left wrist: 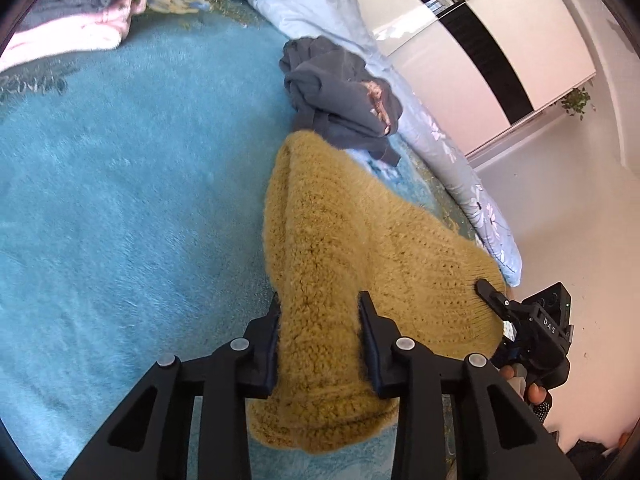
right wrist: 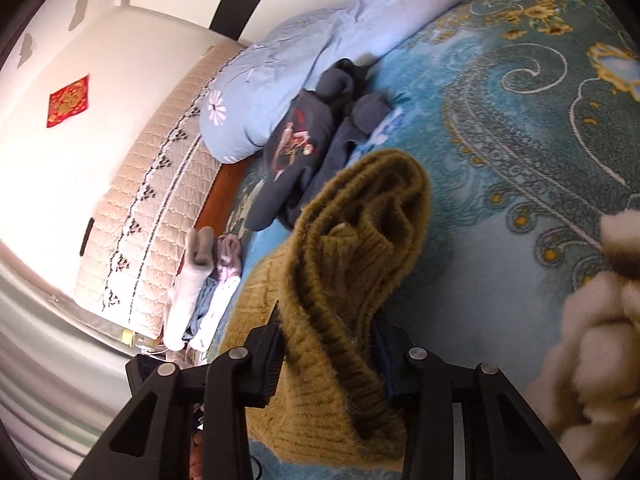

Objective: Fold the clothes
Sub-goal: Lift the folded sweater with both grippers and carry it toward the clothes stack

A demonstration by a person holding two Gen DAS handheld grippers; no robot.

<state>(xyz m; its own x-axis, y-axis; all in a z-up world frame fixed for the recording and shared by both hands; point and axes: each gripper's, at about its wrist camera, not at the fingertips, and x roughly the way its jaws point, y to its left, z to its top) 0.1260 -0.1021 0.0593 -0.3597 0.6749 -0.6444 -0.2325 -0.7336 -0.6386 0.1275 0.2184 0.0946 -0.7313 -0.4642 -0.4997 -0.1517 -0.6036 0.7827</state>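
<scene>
Slippage looked the main risk: left gripper (left wrist: pixel 319 336) and right gripper (right wrist: pixel 329 350) each pinched bunched mustard sweater (left wrist: pixel 340 240), lifted just beside the grey garment (left wrist: pixel 340 96) on the bed (left wrist: pixel 120 200), uneven pull could twist the fold.

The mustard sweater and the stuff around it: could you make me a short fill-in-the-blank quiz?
1. Both the left gripper and the right gripper are shut on the mustard ____.
2. The blanket under it is mostly ____.
3. The crumpled dark grey garment lies against a light-blue ____.

Missing words: sweater; blue; quilt
</scene>
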